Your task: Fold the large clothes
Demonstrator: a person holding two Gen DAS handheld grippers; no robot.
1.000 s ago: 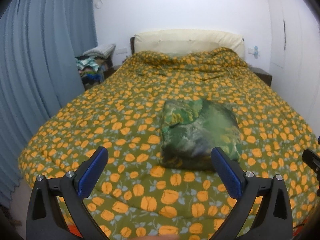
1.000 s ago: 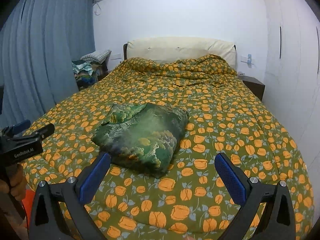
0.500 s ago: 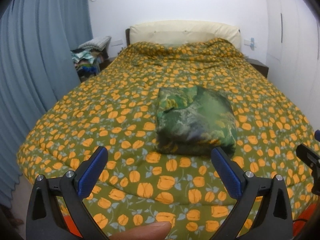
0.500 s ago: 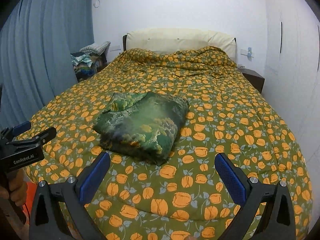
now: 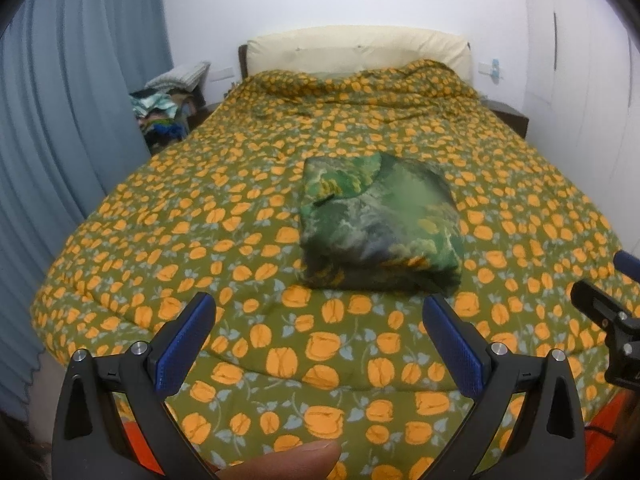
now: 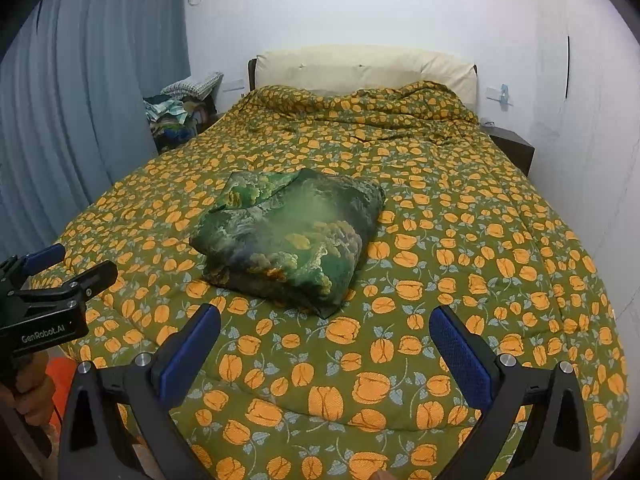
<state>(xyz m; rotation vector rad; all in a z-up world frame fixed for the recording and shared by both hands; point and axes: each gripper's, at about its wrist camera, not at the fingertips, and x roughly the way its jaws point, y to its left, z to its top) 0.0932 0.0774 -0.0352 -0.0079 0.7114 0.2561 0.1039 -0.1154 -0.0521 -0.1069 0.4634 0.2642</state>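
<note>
The folded garment (image 5: 380, 224), green w/ a painted landscape print, lies as a thick rectangular bundle on the bedspread (image 5: 200, 240), roughly mid-bed & a bit toward the foot end. In the right wrist view it (image 6: 292, 236) sits left of center, 1 corner pointing at the camera. Layers show along its near edge; a looser flap lies at the far left corner.

Left gripper (image 5: 318, 322): jaws spread wide, nothing between them, blue pads (image 5: 182, 344) facing each other above the bedspread's near edge. It hangs clear of the garment, just short of its near edge. A fingertip (image 5: 288, 460) shows at the bottom of that view.

Right gripper (image 6: 324, 332): jaws also wide apart, holding nothing, short of the garment's near corner. No contact w/ cloth.

From the right wrist view the left gripper's body appears at the far left edge, a hand (image 6: 32, 392) wrapped on its handle. From the left wrist view, part of the right gripper pokes in at the right edge.

Bedspread is olive green w/ orange tulips, rumpled near the cream headboard (image 5: 356, 50). Blue curtain (image 5: 68, 120) hangs left of the bed; a pile of clothes (image 5: 168, 108) sits by the head end on that side. A dark nightstand (image 6: 512, 148) stands on the other side, against the white wall (image 6: 360, 8).
</note>
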